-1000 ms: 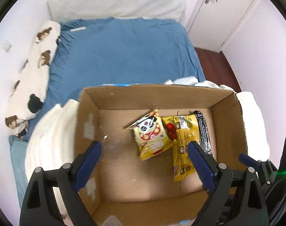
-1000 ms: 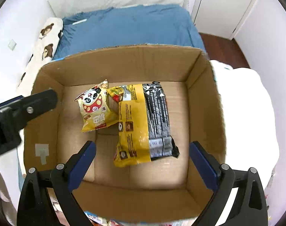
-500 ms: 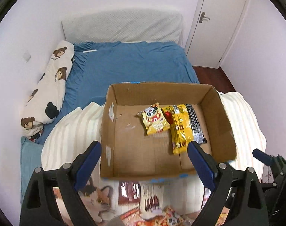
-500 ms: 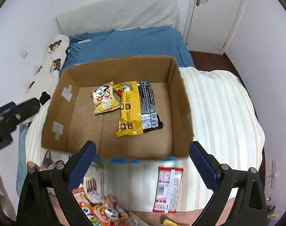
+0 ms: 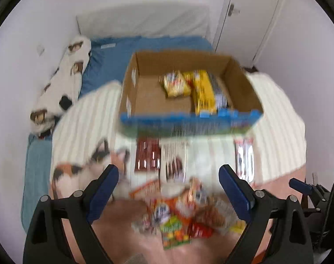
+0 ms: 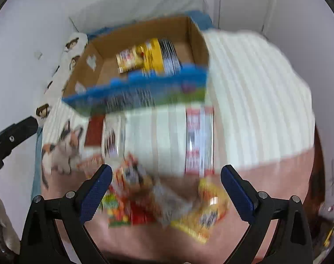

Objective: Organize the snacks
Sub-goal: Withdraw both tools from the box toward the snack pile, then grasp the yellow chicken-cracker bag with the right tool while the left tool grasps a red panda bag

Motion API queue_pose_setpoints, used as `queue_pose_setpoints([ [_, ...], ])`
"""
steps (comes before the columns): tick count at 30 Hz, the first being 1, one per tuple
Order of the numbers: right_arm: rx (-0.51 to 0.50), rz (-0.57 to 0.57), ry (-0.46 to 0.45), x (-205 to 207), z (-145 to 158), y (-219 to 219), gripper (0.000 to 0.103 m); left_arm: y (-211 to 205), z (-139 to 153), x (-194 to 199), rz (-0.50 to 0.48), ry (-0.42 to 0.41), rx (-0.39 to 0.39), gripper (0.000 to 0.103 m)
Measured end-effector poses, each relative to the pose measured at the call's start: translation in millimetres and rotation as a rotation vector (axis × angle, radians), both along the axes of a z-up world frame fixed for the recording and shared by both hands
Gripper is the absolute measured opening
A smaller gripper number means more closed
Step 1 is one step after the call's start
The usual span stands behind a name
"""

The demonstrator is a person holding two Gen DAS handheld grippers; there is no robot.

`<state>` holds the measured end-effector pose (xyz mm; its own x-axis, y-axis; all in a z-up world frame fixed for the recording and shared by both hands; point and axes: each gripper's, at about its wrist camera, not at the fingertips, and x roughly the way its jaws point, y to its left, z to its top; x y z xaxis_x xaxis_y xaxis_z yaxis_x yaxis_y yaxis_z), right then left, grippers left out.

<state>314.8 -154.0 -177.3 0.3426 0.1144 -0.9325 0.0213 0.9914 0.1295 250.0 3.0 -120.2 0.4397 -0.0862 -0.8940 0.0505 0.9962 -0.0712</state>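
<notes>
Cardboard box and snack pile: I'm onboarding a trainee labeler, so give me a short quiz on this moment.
1. True or false: the cardboard box holds no snacks.
2. Which best describes both grippers? A) shut on packets B) open, holding nothing
3. Fill in: the loose snack pile lies ____ the box, nearer the fingers.

Key: 1 false, a yellow packet lies inside; 2 B; 3 outside.

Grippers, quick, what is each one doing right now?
Left gripper: jaws open, holding nothing.
Right gripper: jaws open, holding nothing.
</notes>
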Motion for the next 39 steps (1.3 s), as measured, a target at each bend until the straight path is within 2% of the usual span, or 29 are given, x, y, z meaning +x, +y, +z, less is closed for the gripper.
queue_pose_setpoints([
  [6, 0.047, -0.116, 0.136, -41.7, -56.5, -43.5, 0.101, -0.4, -70.8, -31.3, 0.058, 0.193, -0.031, 0.093],
  [10, 0.073, -0.205, 0.215, -48.6, -91.5, -68.8, 0.101, -2.2, -119.8, -43.8, 0.095, 0.306, -0.034, 0.093],
  [13, 0.105, -0.265, 0.262, -49.5, -117.4, -79.6, 0.101, -7.2, -147.3, -48.8, 0.113, 0.370, -0.031, 0.093],
  [17, 0.169, -0.325, 0.309, -45.5, -149.4, -80.3, 0.097, -9.8, -164.3, -46.8, 0.134, 0.418, -0.068, 0.093],
  [18, 0.173, -0.328, 0.328, -44.0, -158.5, -78.6, 0.094, -13.2, -163.8, -45.1, 0.118, 0.407, -0.058, 0.093],
  [20, 0.155, -0.315, 0.352, -42.9, -168.2, -76.7, 0.074, -24.7, -159.6, -39.8, 0.046, 0.383, -0.021, 0.093],
  [21, 0.139, -0.307, 0.350, -43.2, -168.9, -76.9, 0.068, -32.2, -156.6, -36.4, -0.003, 0.364, 0.007, 0.093],
  [22, 0.128, -0.296, 0.344, -43.6, -168.0, -78.2, 0.056, -40.2, -153.4, -32.5, -0.051, 0.343, 0.049, 0.093],
  [23, 0.136, -0.290, 0.341, -44.4, -166.7, -81.6, 0.051, -49.5, -151.2, -29.2, -0.106, 0.319, 0.101, 0.093],
  [25, 0.156, -0.284, 0.346, -44.8, -162.6, -90.4, 0.048, -68.4, -152.3, -22.6, -0.218, 0.294, 0.188, 0.093],
  [29, 0.103, -0.265, 0.322, -41.4, -151.2, -100.1, 0.049, -99.0, -172.9, -14.0, -0.388, 0.333, 0.305, 0.093],
  [32, 0.093, -0.238, 0.350, -33.0, -155.2, -97.8, 0.051, -113.2, -193.1, -9.0, -0.458, 0.369, 0.376, 0.093],
  [36, 0.063, -0.221, 0.378, -24.5, -163.2, -89.8, 0.060, -122.7, -215.0, -3.4, -0.505, 0.431, 0.381, 0.093],
  [39, 0.038, -0.214, 0.386, -19.3, -167.7, -80.5, 0.064, -124.5, -226.4, 0.2, -0.504, 0.470, 0.337, 0.092],
])
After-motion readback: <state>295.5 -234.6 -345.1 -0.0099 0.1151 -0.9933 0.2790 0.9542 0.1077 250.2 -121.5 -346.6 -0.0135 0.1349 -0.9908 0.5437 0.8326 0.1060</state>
